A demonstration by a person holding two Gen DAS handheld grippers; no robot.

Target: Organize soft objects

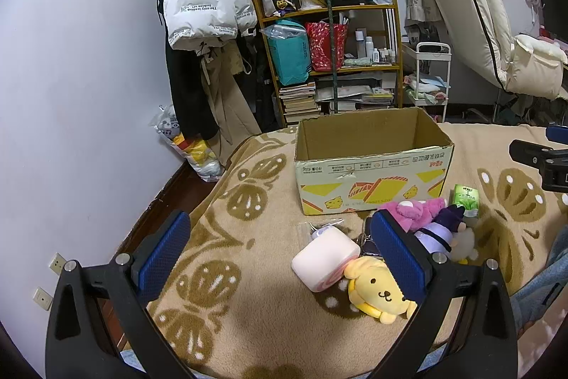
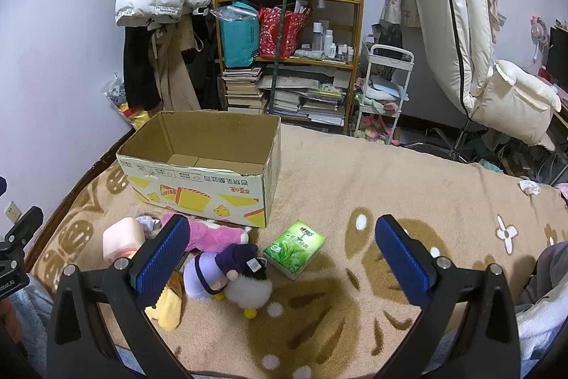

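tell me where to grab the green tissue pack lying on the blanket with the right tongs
Grip the green rectangular tissue pack across its two long edges, coming straight down from above. It lies flat on the beige blanket, clear of the plush toys, and the open right tongs look wider than its short side.

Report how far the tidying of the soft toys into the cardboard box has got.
Done: nothing visible; the cardboard box shows only its bare bottom.

In hand: nothing. The left gripper and right gripper are both open, above the blanket.

Left: the yellow dog plush, pink cushion, pink plush, purple doll and green tissue pack all lie before the box.
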